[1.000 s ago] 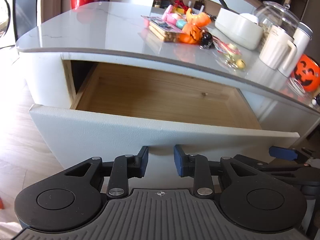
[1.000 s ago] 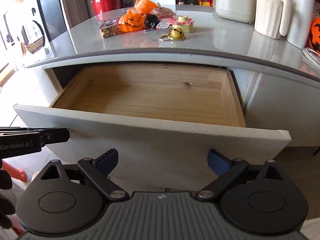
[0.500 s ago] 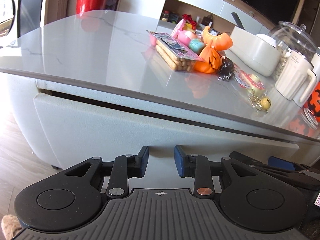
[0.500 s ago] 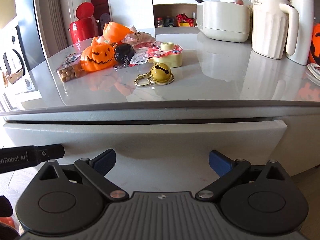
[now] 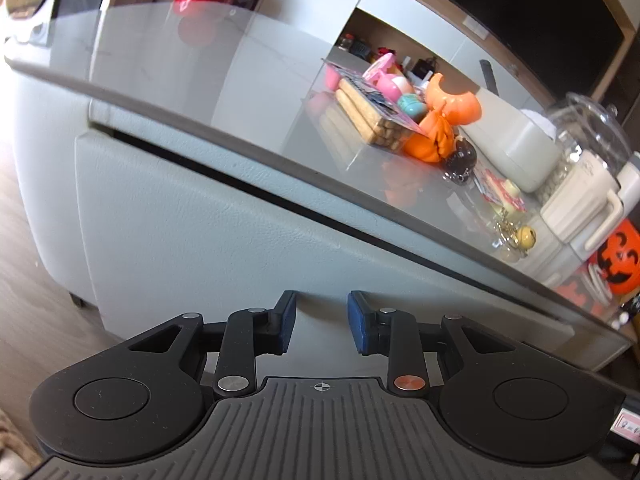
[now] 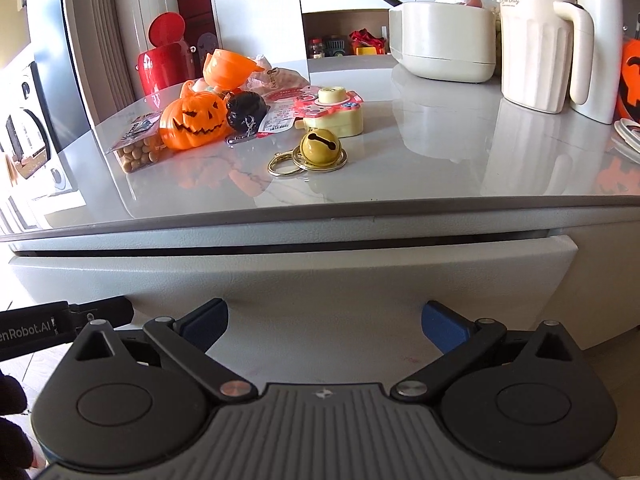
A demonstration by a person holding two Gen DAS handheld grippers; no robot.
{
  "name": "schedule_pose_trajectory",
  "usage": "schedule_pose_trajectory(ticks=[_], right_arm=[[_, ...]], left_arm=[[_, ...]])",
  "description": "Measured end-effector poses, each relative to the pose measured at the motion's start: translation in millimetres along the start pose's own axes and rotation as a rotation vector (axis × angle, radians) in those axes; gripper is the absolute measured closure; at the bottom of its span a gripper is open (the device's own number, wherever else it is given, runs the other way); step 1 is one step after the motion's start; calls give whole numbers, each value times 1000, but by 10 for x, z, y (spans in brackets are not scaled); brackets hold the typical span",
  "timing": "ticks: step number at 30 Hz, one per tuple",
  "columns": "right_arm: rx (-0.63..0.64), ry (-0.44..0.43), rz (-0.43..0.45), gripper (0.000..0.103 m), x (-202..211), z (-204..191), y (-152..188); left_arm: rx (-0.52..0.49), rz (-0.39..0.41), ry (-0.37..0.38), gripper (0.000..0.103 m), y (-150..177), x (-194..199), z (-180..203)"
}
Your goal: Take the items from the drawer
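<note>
A glossy grey stone tabletop (image 6: 440,168) carries an orange plastic jack-o'-lantern (image 6: 192,125), a gold bell on key rings (image 6: 320,151) and a cream ribbed jug (image 6: 536,44). Beneath its edge the pale grey drawer front (image 6: 304,280) sits shut. The left hand-held gripper (image 5: 321,322) is released with a narrow gap, close to the drawer front. The right hand-held gripper (image 6: 324,322) is spread wide before it, grasping nothing.
</note>
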State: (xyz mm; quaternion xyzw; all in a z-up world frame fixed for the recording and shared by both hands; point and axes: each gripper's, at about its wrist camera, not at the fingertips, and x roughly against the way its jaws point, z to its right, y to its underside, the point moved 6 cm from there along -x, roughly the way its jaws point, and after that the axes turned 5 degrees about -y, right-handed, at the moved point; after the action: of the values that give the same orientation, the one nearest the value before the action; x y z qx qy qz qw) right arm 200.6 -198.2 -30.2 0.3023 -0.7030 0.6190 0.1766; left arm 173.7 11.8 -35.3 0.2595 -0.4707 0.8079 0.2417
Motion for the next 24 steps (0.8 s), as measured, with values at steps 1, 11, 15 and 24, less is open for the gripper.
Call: schedule_pose_trajectory(ticks=[1,11,15,24], right_arm=[[-3,-8,0,0,4,10,1],[-29,-31,116,0,1093,207,-244],[-6,-50,129,0,1743,146,-94],[24,31,168,0,2034,-43,803]], left_arm=[[38,-22,26,73,-8,-20,-39],[-256,256,-6,84,-26,1237,426],[-412,354,34,83,357,1904,683],[-402,57,-45,84,1165,1557,573]])
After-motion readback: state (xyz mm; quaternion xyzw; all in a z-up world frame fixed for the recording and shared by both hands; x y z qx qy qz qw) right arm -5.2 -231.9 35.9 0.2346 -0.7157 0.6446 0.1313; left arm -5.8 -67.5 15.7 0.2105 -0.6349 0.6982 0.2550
